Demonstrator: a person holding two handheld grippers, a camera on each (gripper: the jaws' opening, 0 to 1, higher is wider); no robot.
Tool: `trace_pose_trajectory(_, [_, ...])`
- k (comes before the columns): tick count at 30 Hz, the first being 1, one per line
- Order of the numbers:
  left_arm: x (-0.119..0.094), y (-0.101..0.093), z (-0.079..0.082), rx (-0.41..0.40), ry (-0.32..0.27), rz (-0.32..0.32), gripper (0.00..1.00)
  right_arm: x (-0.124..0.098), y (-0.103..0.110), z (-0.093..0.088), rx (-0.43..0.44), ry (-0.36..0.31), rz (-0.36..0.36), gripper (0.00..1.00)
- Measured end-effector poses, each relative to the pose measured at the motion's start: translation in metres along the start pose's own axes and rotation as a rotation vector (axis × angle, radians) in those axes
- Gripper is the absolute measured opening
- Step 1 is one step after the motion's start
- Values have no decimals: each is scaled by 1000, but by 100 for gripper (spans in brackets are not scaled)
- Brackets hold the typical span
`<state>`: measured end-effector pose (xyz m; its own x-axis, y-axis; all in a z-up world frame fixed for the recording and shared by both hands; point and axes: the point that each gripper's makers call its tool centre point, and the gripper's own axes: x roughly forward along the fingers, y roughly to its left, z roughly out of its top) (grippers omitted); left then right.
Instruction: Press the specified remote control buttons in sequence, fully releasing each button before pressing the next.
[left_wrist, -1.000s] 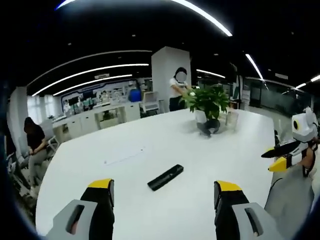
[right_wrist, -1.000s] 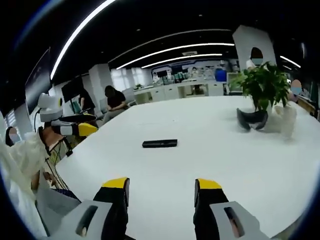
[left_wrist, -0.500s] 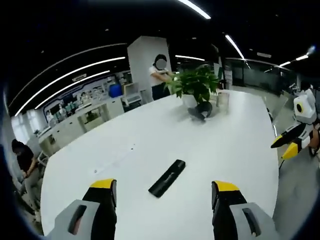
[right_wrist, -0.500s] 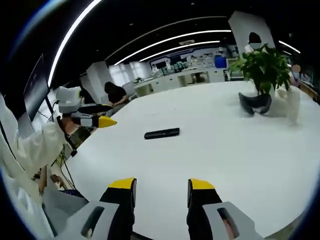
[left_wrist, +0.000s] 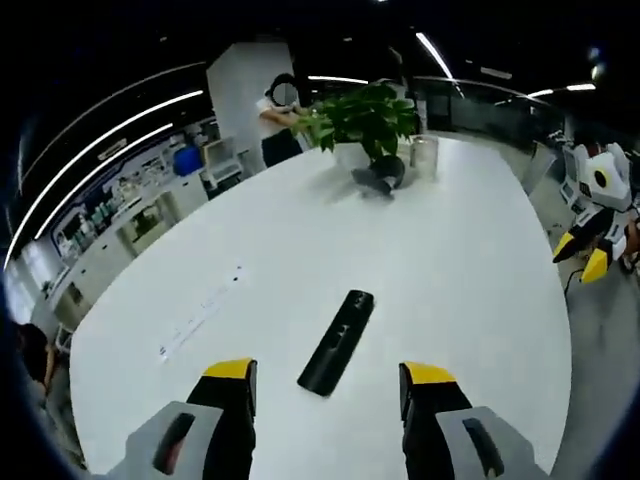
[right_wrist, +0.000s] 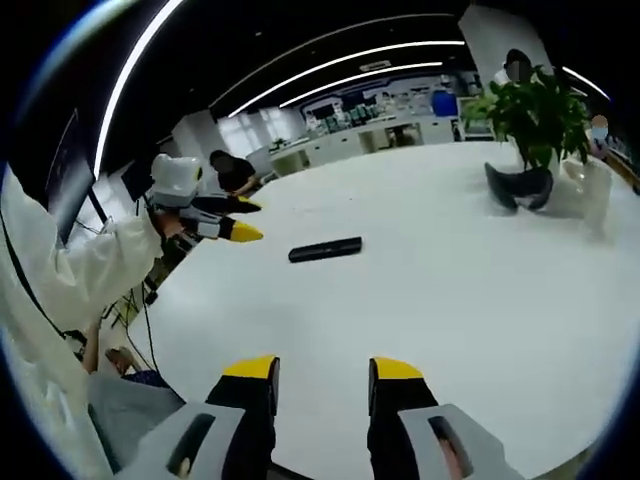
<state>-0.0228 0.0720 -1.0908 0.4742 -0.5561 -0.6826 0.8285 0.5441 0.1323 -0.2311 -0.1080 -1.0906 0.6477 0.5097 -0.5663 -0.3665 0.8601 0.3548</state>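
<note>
Black remote control (left_wrist: 337, 341) is lying flat on the white table (left_wrist: 450, 260), untouched, nothing gripping it. Left gripper (left_wrist: 326, 378) is hovering just short of the remote's near end, jaws apart, remote sitting between them in left gripper view. Right gripper (right_wrist: 320, 372) is hanging over the table edge, well apart from remote (right_wrist: 325, 249), jaws parted w/ nothing between. Potted plant (left_wrist: 362, 118) is standing at the table's far end. Person in white sleeve (right_wrist: 75, 280) is holding the left gripper (right_wrist: 238, 220), seen in right gripper view.

Left claw (left_wrist: 325, 375) and right claw (right_wrist: 320, 370) both empty, yellow-tipped jaws parted, white sleeve (right_wrist: 70, 280) behind the left.
</note>
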Motion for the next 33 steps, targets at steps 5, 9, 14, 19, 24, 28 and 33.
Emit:
trace_pose_trajectory(5, [25,2,-13,60,69,-58,58,2,2,-6,7,27,11,32])
trace_pose_trajectory(9, [45,5,-26,56,121,-101,57,6,0,-10,-2,45,8,31])
trace_pose_trajectory(14, [61,7,-39,79,190,-134,54,8,-2,-7,-10,52,9,29])
trace_pose_trajectory(19, [74,7,-47,103,246,-179,52,10,-4,-4,1,46,11,29])
trace_pose_trajectory(24, [83,6,-56,165,334,-231,43,10,-6,-5,1,54,10,28])
trace_pose_trajectory(28, [87,8,-55,149,350,-239,40,10,-7,-4,5,52,10,28])
trace_pose_trajectory(33, [85,5,-57,167,378,-296,37,9,-8,-3,10,47,7,27])
